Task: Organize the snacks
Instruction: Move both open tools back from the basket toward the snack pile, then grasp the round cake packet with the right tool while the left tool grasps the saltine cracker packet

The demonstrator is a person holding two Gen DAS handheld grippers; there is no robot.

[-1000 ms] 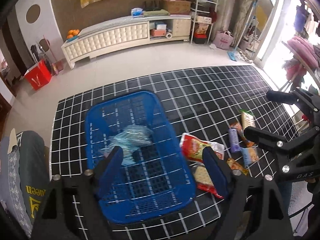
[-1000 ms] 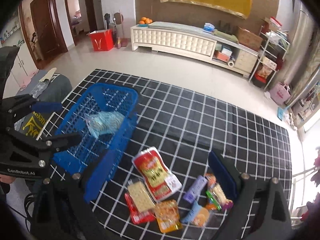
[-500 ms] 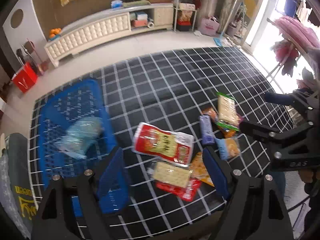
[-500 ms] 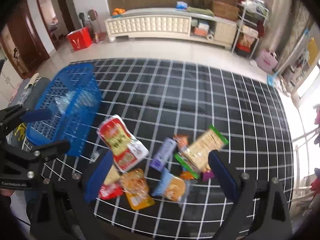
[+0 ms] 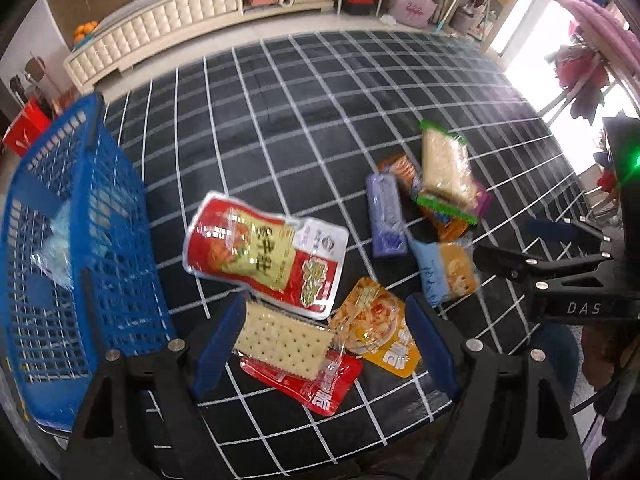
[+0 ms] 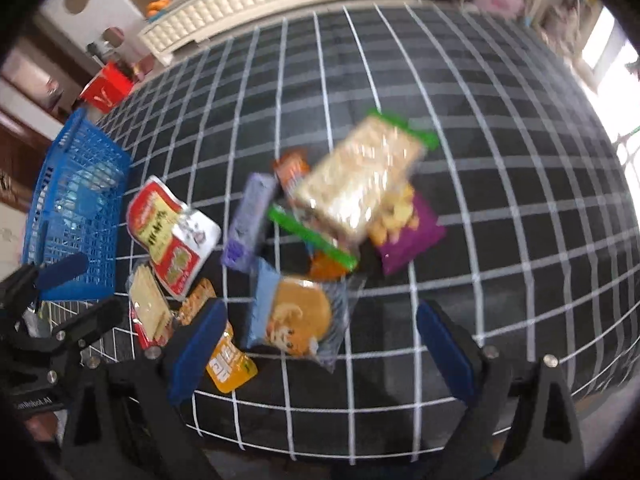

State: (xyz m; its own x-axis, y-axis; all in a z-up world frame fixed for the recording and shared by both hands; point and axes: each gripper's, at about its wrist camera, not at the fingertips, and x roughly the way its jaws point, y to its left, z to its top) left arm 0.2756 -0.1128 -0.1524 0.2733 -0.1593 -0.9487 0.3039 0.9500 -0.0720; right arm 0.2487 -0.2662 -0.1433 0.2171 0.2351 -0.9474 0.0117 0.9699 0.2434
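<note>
Both views have swung off the blue basket [image 5: 76, 264], now at nine o'clock. Left gripper [image 5: 326, 340] gapes over the cracker packet [image 5: 286, 342]; right gripper [image 6: 320, 340] spread above the cake packet [image 6: 298, 316].

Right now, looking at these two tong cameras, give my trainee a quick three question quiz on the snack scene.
1. True or false: both tongs, left tongs and right tongs, are open and empty.
2. What already lies in the blue basket? A) pale blue bag B) purple pack C) nothing
3. Fill in: the cracker pack lies between the ___ tongs' fingers.

Key: 1 true; 2 A, the pale blue bag; 3 left.
</note>
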